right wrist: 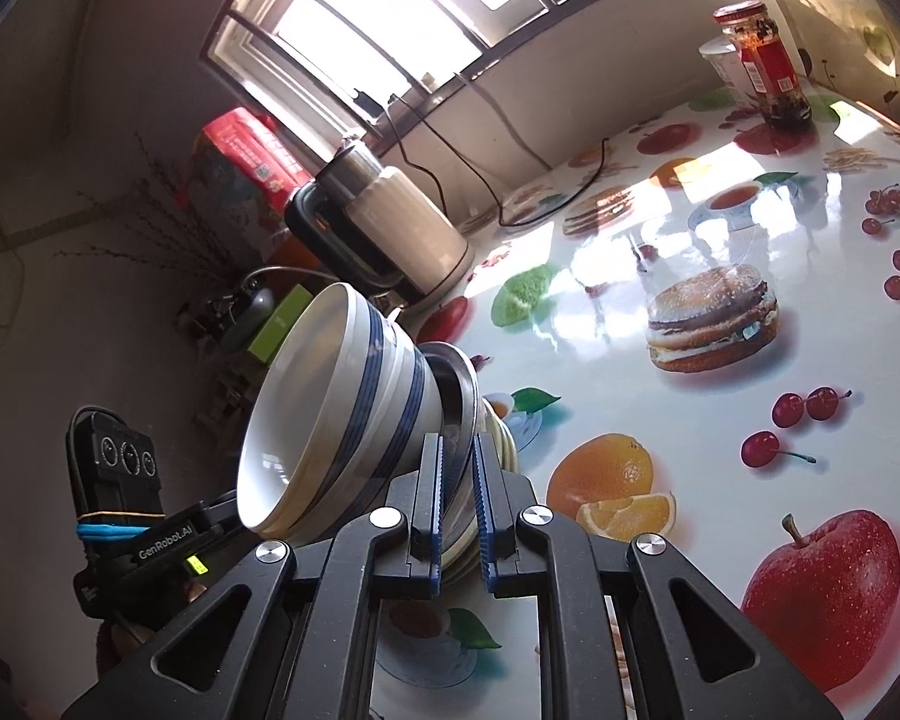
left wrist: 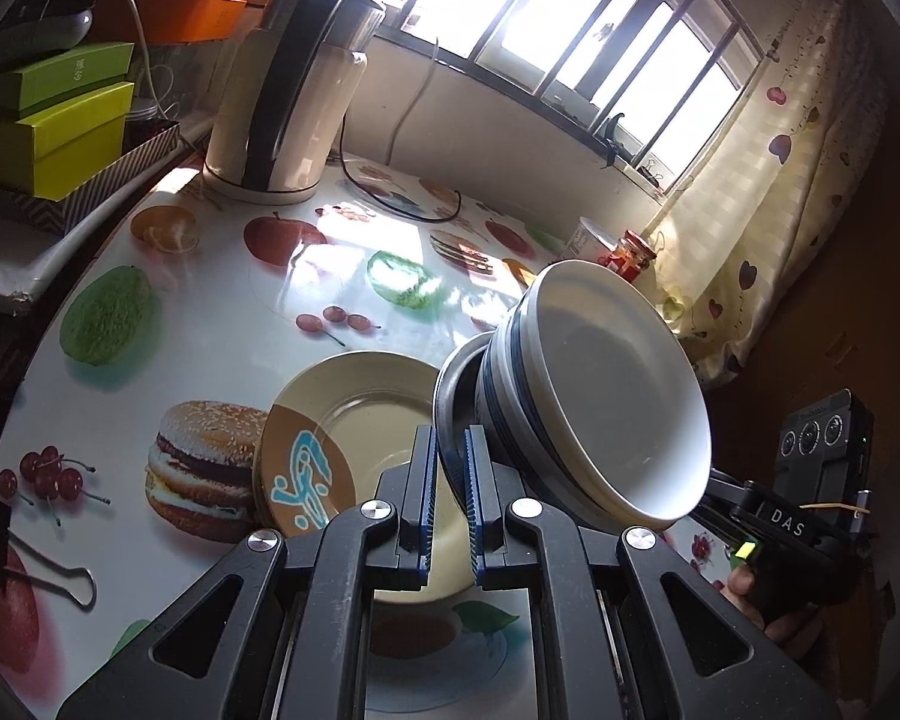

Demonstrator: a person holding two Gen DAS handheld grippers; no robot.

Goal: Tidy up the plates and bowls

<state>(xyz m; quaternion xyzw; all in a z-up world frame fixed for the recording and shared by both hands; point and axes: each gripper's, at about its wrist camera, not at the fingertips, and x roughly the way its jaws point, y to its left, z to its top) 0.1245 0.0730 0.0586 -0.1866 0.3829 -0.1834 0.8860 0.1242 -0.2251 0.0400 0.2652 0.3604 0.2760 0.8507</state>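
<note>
Glossy fruit-print table [right wrist: 720, 408] beneath barred window [left wrist: 600, 42].

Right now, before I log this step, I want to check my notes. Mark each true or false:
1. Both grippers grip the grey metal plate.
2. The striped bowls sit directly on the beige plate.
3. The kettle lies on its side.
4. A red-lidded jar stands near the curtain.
1. True: the left gripper and the right gripper are each shut on the rim of the grey metal plate.
2. False: the striped bowls rest on the metal plate; the beige plate lies on the table underneath.
3. False: the kettle stands upright.
4. True: the red-lidded jar stands by the curtain.
</note>
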